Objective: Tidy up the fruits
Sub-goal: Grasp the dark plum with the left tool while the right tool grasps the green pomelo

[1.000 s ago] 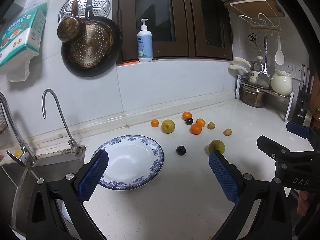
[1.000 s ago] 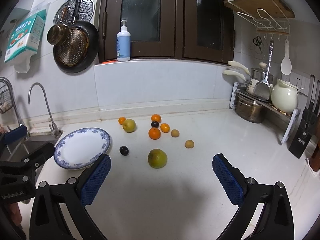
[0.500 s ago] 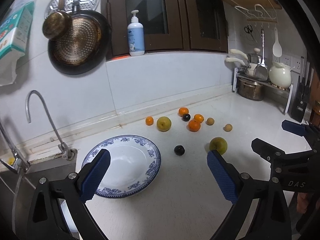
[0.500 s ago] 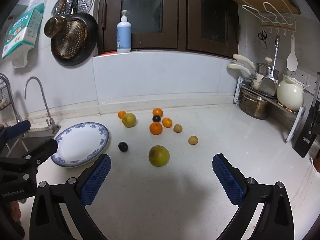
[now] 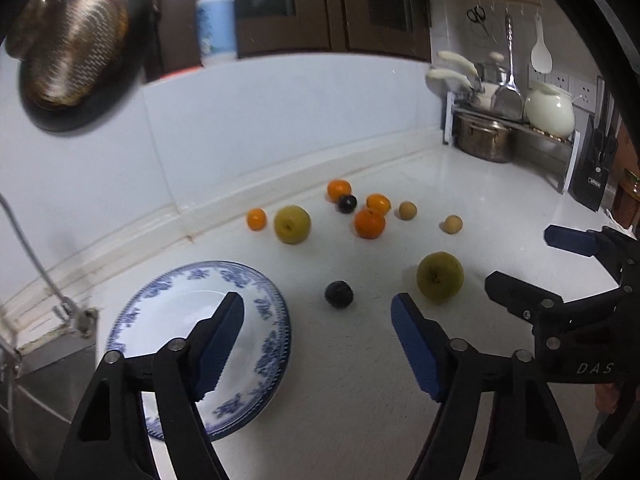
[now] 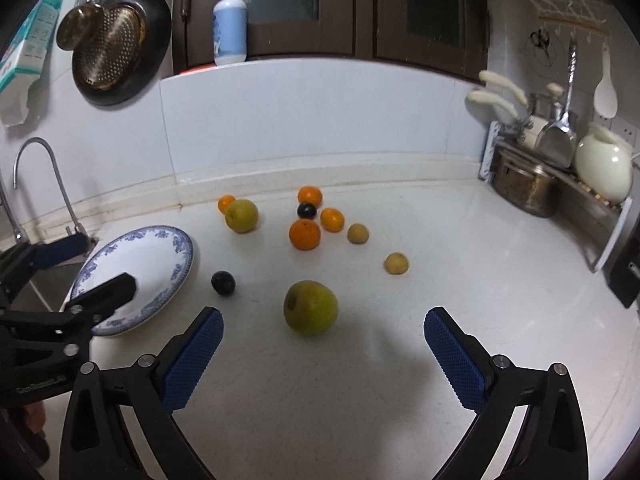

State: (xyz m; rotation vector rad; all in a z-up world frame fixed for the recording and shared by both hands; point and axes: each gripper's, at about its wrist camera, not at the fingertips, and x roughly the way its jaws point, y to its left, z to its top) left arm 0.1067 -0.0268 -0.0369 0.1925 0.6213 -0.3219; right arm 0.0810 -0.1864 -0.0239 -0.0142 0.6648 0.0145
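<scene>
We see our left gripper (image 5: 318, 320) closing on nothing toward a dark plum (image 5: 338, 294) at twelve o'clock; right gripper (image 6: 323, 338) gapes before a yellow-green pear (image 6: 311, 307)

Home kitchen. White countertop (image 6: 360, 380), tiled backsplash, sink faucet (image 6: 38, 176) at left, pan (image 6: 120, 44) hung on wall, soap bottle (image 6: 230, 24) on sill, pot (image 6: 524, 190) on corner rack, knife block (image 5: 596, 164).

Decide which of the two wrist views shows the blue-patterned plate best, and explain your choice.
The right wrist view: the plate shows most of its rim, only its near-left edge hidden behind the left gripper. In the left wrist view the plate is nearer, but one closing finger covers its middle.
</scene>
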